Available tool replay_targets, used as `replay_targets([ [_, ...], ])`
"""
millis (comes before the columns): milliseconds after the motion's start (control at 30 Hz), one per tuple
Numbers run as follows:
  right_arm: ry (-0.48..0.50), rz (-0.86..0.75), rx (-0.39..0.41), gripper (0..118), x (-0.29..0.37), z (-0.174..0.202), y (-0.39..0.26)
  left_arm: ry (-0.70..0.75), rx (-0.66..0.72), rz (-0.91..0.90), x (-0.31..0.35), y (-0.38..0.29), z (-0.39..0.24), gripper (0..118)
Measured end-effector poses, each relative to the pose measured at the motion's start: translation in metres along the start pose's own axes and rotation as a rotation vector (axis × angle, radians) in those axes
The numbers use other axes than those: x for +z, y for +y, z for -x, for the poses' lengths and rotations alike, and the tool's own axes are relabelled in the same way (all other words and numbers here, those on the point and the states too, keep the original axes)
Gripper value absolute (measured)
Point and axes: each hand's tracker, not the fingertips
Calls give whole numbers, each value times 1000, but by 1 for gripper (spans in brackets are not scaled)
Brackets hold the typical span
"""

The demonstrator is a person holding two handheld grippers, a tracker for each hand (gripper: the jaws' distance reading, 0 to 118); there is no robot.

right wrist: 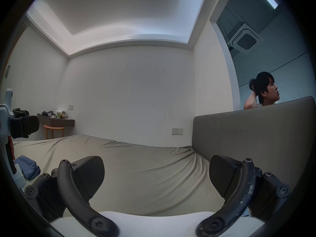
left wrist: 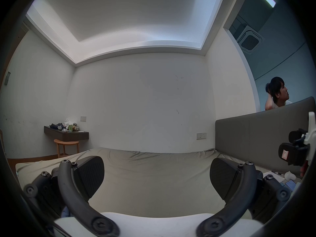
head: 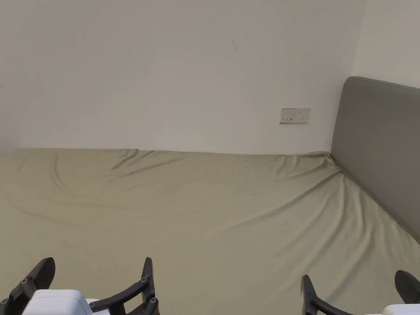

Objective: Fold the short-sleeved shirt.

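Note:
A blue garment (right wrist: 28, 167) lies bunched on the olive bed sheet (head: 197, 213) at the left edge of the right gripper view, below my left gripper (right wrist: 24, 121). That left gripper (head: 96, 266) (left wrist: 156, 175) hovers open over the near left part of the bed, with nothing between its jaws. Over the near right part, my right gripper (head: 354, 281) (right wrist: 156, 174) is open and holds nothing. The right gripper also appears at the right edge of the left gripper view (left wrist: 294, 148).
A grey padded headboard (head: 377, 151) bounds the bed on the right, and a white wall with a socket plate (head: 294, 115) bounds it at the back. A dark shelf with clutter (left wrist: 66, 133) and a wooden stool (left wrist: 67, 146) stand far left. A person (right wrist: 263, 90) sits behind the headboard.

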Motion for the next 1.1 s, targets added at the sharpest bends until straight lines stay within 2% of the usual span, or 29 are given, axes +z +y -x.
replay_targets([
  [200, 38, 47, -52, 118, -7, -3, 2, 0, 3, 2, 0, 0, 0, 118],
  [300, 96, 111, -185, 118, -11, -9, 4, -3, 4, 4, 0, 0, 0, 118],
  [367, 35, 153, -248, 118, -14, -9, 8, -4, 2, 4, 0, 0, 0, 118],
  [400, 14, 176, -267, 118, -14, -9, 13, -4, 1, 3, 0, 0, 0, 118],
  [500, 29, 217, -292, 118, -16, -14, 22, -7, 0, 1, 0, 2, 0, 118],
  [600, 54, 210, -293, 118, -11, -16, 26, -7, -1, -1, 0, 3, 0, 118],
  [700, 25, 248, -288, 118, -9, -12, 32, -7, 2, 1, 0, 2, -1, 118],
  [767, 1, 239, -250, 118, -8, -8, 34, -8, 3, 3, 0, 2, -1, 118],
  [833, 16, 240, -233, 118, -9, -8, 34, -10, 1, 4, 0, 2, -1, 118],
  [967, 36, 246, -260, 118, -9, -9, 33, -12, -6, 3, 1, 3, -2, 118],
  [1100, 7, 222, -208, 118, -8, -4, 34, -13, -3, 4, 0, 3, -2, 118],
])
